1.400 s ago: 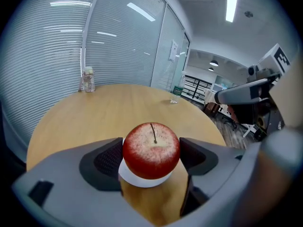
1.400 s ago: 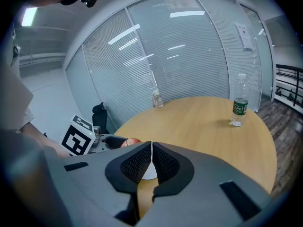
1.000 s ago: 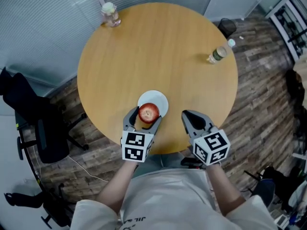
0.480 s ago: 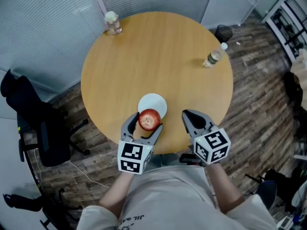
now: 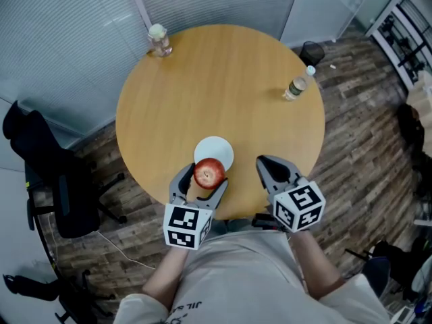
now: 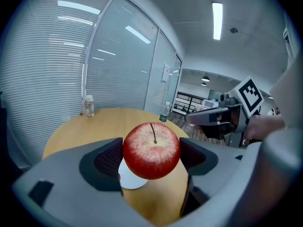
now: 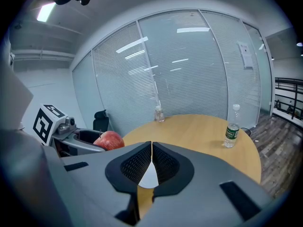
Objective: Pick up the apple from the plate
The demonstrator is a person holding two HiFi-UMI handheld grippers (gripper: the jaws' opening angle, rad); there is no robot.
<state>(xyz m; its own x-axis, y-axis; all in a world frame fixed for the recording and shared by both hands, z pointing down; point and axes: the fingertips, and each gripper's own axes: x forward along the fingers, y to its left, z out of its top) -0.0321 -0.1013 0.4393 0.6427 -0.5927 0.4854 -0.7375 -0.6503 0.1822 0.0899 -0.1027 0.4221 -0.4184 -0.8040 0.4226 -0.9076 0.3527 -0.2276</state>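
Observation:
A red apple with its stem up is clamped between the jaws of my left gripper, held in the air above the table's near edge. In the left gripper view the apple fills the gap between the two dark pads. The white plate lies bare on the round wooden table just beyond the apple, and shows below it as the plate. My right gripper hovers to the right of the apple with its jaws pressed together, holding nothing. From the right gripper view the apple appears at the left.
A plastic water bottle stands near the table's right edge. A small glass jar sits at the far left rim. A black office chair stands left of the table. A dark bin sits on the wood floor beyond the table.
The left gripper has lifted the apple off the plate and drawn it slightly toward me; the plate now lies uncovered. The right gripper has held its place.

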